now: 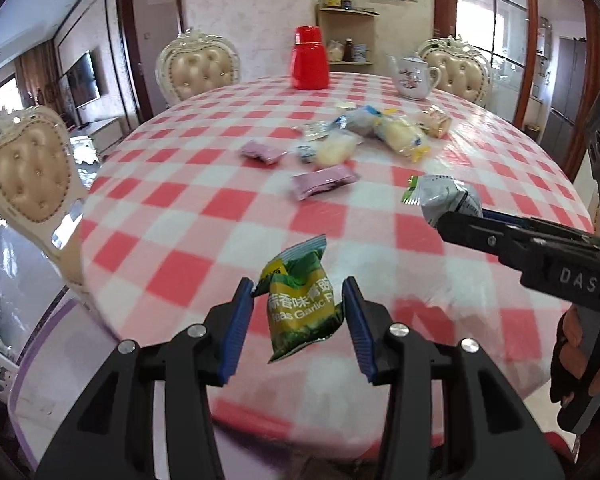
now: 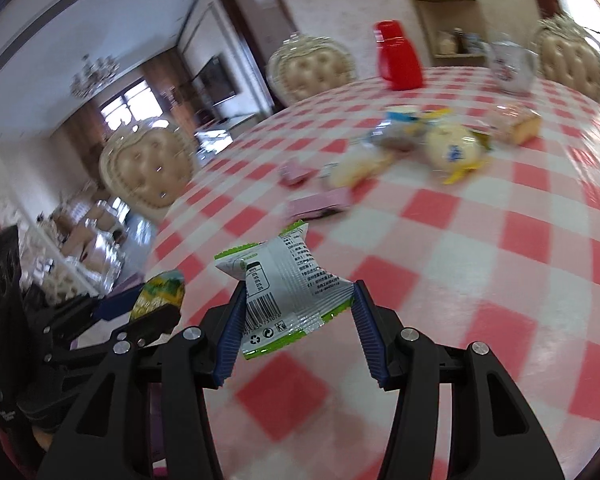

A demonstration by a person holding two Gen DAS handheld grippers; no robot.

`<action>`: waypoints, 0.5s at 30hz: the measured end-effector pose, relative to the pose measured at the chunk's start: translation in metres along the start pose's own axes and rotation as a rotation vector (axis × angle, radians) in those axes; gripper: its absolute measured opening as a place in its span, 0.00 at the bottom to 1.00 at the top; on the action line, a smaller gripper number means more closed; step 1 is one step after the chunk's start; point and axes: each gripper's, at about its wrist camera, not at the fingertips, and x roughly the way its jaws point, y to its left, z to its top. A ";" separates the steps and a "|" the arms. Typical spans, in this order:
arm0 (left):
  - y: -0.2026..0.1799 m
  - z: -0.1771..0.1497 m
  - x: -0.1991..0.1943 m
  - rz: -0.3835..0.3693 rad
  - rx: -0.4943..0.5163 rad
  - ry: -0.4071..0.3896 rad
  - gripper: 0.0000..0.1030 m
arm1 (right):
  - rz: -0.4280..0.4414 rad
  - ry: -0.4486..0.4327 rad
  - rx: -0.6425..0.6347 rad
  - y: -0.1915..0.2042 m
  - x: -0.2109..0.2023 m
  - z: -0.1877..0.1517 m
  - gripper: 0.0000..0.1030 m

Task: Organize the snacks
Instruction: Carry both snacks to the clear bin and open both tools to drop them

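Clamping a green foil garlic-pea snack packet point(image 1: 300, 304), the left tool point(image 1: 300, 300) lifts it clear of the pink-checked counter point(image 1: 204, 208); the right tool point(image 2: 300, 304) likewise grips a silver-backed green-edged packet point(image 2: 284, 284), presumably for sorting.

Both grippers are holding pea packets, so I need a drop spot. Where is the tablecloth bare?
Bare: the near tablecloth, between the purple packets and the table's near edge. Crowded: mid-table snack pile, before the red jug and teapot.
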 end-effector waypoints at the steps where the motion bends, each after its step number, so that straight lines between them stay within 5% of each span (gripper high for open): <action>1: 0.007 -0.004 -0.003 0.009 -0.002 0.003 0.45 | 0.013 0.008 -0.017 0.010 0.002 -0.002 0.49; 15: 0.104 -0.045 -0.026 0.180 -0.044 0.056 0.45 | 0.152 0.133 -0.277 0.135 0.040 -0.038 0.49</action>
